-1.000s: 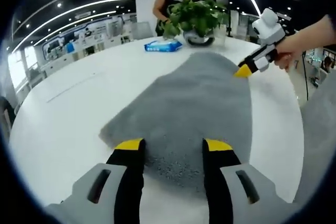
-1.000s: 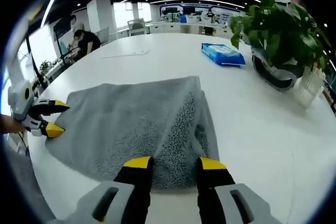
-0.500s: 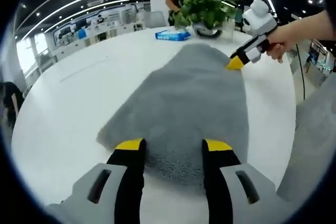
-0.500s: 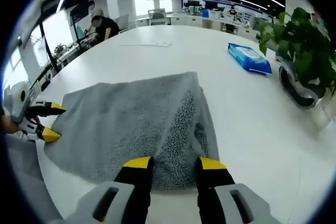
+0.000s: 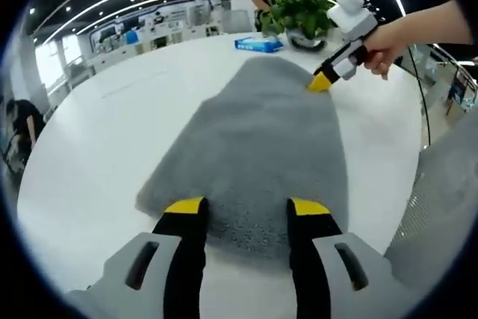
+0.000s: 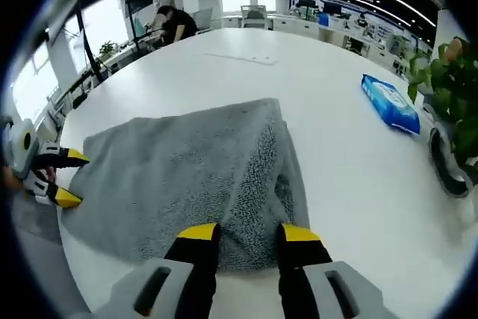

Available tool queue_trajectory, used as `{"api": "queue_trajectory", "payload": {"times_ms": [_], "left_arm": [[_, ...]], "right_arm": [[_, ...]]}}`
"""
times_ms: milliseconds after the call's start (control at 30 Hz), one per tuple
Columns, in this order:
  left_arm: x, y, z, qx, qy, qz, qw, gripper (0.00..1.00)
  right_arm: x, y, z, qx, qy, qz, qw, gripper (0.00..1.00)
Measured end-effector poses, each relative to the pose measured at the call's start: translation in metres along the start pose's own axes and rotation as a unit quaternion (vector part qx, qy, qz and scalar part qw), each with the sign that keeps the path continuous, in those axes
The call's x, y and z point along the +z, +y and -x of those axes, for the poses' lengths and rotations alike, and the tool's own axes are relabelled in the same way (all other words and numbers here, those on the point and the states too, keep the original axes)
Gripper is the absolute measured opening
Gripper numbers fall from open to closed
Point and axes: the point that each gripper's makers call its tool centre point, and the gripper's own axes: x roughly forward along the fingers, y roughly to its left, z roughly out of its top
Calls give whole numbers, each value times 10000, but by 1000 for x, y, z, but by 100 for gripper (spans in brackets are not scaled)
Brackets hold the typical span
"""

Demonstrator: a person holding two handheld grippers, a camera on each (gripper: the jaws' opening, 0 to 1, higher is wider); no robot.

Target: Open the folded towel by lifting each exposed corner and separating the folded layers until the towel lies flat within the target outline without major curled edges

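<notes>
The grey towel (image 5: 261, 147) lies on the white table (image 5: 97, 147), reaching away from the left gripper (image 5: 246, 207), whose jaws stand apart with the towel's near edge between and just under the yellow tips. In the right gripper view the right gripper (image 6: 243, 233) likewise has its jaws apart astride the towel (image 6: 179, 177) at its own near edge; whether either pair actually pinches the cloth cannot be told. The work appears unfinished: ahead of the right gripper a raised ridge runs through the cloth, which suggests a layer still doubled over, and no target outline can be made out. What remains, in my judgement, is lifting a corner and parting that layer. The towel edges seen look mostly flat. Open table lies to either side of both grippers. Beyond the far end stand a blue packet (image 6: 390, 102) and a potted plant (image 5: 302, 9), well apart from the cloth.
</notes>
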Motion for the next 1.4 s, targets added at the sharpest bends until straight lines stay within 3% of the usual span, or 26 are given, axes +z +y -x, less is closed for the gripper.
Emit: {"api": "queue_trajectory", "payload": {"times_ms": [200, 367, 567, 1067, 1200, 1400], "left_arm": [[-3, -1, 3, 98, 35, 114, 9999, 41], [-6, -3, 6, 170, 129, 227, 9995, 39], [-7, -3, 9, 199, 20, 290, 9994, 38], [-9, -7, 10, 300, 218, 438, 9984, 37], [-8, -7, 9, 323, 223, 480, 9981, 36], [-8, -8, 8, 334, 263, 512, 9978, 35]], "right_arm": [[12, 2, -11, 151, 177, 296, 9993, 28], [28, 8, -22, 318, 35, 530, 9981, 28], [43, 6, -36, 572, 141, 849, 9946, 27], [81, 31, -60, 995, 365, 1608, 9813, 26], [86, 38, -64, 996, 671, 1778, 9767, 26], [91, 43, -67, 1095, 826, 1973, 9707, 26]]}}
